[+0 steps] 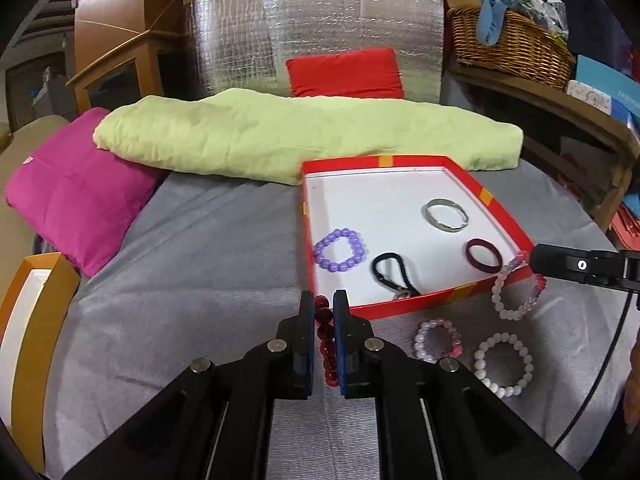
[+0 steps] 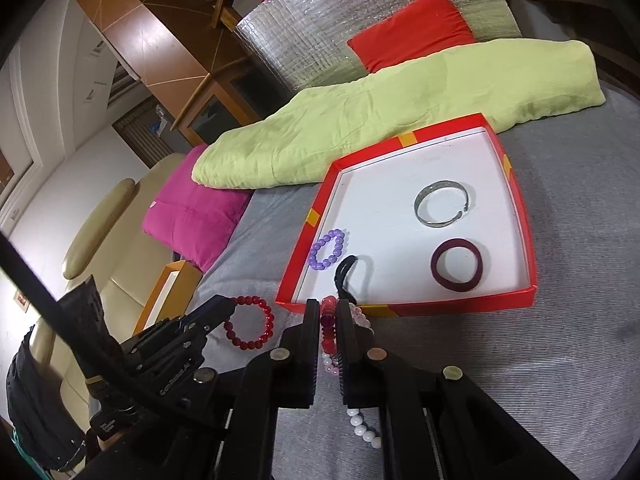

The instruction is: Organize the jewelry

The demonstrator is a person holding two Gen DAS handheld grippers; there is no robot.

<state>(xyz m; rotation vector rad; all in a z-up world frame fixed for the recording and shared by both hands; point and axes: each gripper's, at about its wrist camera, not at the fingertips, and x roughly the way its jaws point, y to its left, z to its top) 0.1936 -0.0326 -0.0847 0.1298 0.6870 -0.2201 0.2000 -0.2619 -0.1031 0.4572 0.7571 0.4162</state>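
A red box lid (image 1: 416,304) with a white floor lies on the grey bedspread; it also shows in the right wrist view (image 2: 460,304). In it are a purple bead bracelet (image 1: 340,250), a black hair tie (image 1: 394,274), a maroon band (image 1: 482,260) and a silver bangle (image 1: 446,214). My left gripper (image 1: 323,308) is shut on a red bead bracelet (image 1: 326,344), just in front of the lid's near left corner. My right gripper (image 2: 329,312) is shut on a pink and white bead bracelet (image 2: 328,336) at the lid's near edge. Two more pale bead bracelets (image 1: 438,340) (image 1: 504,364) lie on the bedspread.
A folded green blanket (image 1: 304,136) lies behind the lid, with a magenta pillow (image 1: 80,196) to its left and a red cushion (image 1: 346,72) against a silver panel. An orange-framed box (image 1: 36,344) sits at the left edge. A wicker basket (image 1: 516,40) stands at the back right.
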